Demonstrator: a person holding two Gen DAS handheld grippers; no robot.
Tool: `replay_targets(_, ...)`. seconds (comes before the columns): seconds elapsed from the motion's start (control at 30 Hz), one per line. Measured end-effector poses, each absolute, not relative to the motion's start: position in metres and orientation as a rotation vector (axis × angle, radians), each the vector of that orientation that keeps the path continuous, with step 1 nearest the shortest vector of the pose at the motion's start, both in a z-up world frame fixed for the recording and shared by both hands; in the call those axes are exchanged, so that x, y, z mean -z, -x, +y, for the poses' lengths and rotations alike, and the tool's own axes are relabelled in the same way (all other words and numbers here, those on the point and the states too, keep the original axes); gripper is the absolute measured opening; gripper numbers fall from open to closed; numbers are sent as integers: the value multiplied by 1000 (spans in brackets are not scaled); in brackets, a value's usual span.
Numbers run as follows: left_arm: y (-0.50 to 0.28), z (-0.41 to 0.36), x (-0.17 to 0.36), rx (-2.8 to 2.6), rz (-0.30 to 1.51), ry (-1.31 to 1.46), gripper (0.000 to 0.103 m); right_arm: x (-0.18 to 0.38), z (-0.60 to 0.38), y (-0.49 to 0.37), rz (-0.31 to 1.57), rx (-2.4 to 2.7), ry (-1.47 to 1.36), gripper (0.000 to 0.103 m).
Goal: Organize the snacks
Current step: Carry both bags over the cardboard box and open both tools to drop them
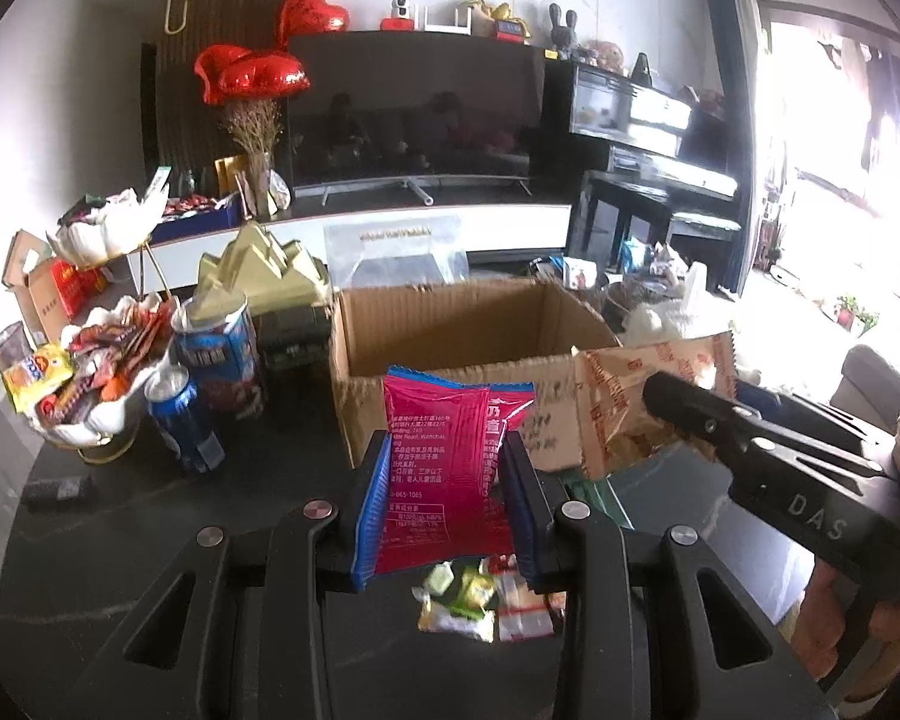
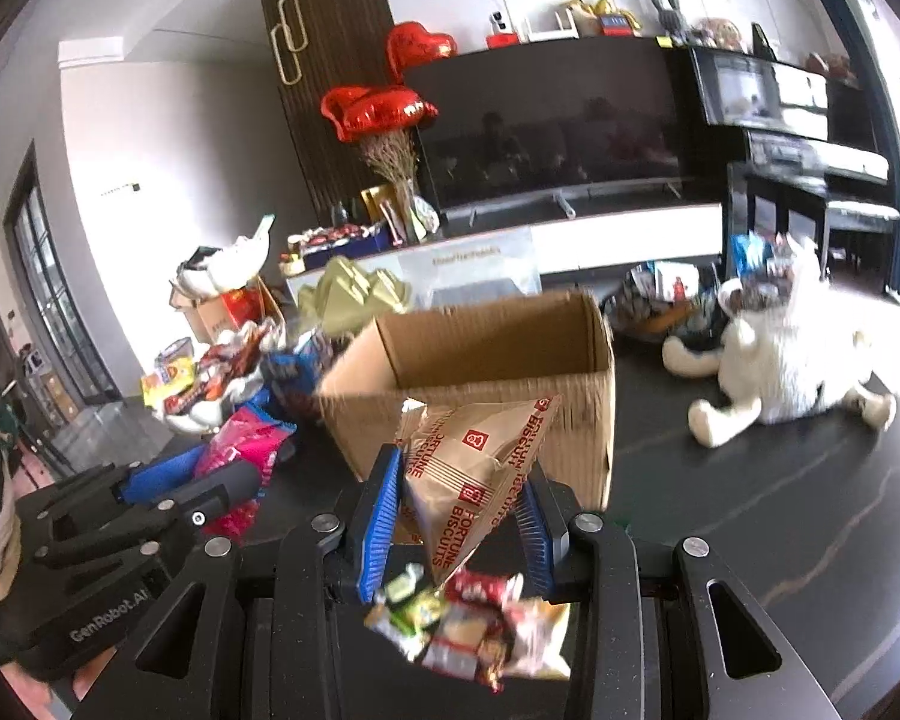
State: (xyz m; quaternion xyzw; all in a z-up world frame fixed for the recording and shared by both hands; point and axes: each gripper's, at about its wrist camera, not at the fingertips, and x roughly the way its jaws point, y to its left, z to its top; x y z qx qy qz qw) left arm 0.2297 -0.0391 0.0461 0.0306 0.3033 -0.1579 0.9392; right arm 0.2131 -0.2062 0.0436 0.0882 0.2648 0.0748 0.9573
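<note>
- The left gripper (image 1: pixel 444 483) has its blue-padded fingers (image 1: pixel 371 516) closed narrowly on a pink snack packet (image 1: pixel 444 468), which stands upright between them, above the dark table (image 1: pixel 120 540).
- The right gripper (image 2: pixel 462 516) is likewise nearly closed, pinching a tan packet of fortune biscuits (image 2: pixel 474 468) that tilts with one corner pointing down.
- From the left camera, the biscuit packet shows at the right, just beside the pink packet and in front of the cardboard box (image 1: pixel 474 324).
- The open cardboard box sits on the table just behind both held packets; what shows of its inside looks bare, though the bottom is hidden.
- A small heap of wrapped sweets and little snack packs (image 1: pixel 480 600) lies on the table below the grippers; in the right camera it is blurred, so the single items are hard to tell apart.
- To the left of the box stand two blue drink cans (image 1: pixel 186 426) and a white dish piled with snacks (image 1: pixel 90 384).
- A white stuffed toy (image 2: pixel 774 366) lies on the table to the right of the box, well apart from it.
- Behind the table are a large dark television (image 1: pixel 414 114), red heart balloons (image 1: pixel 252 72) and a black piano (image 1: pixel 648 144).
- A person's hand (image 1: pixel 840 630) grips the handle of the right gripper at the lower right of the left camera's view.
</note>
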Motion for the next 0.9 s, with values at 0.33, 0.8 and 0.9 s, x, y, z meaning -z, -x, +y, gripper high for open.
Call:
replay_targets(0.33, -281, -49, -69, 335, 638, -63, 35, -61, -211, -258, 542, -156, -149, 38)
replay_targets(0.8, -356, -64, -57, 347, 688, -81, 35, -59, -214, -329, 581, -171, -96, 38)
replay_targets(0.9, -369, -65, -48, 338, 708, -78, 35, -52, -213, -341, 586, -153, -66, 38)
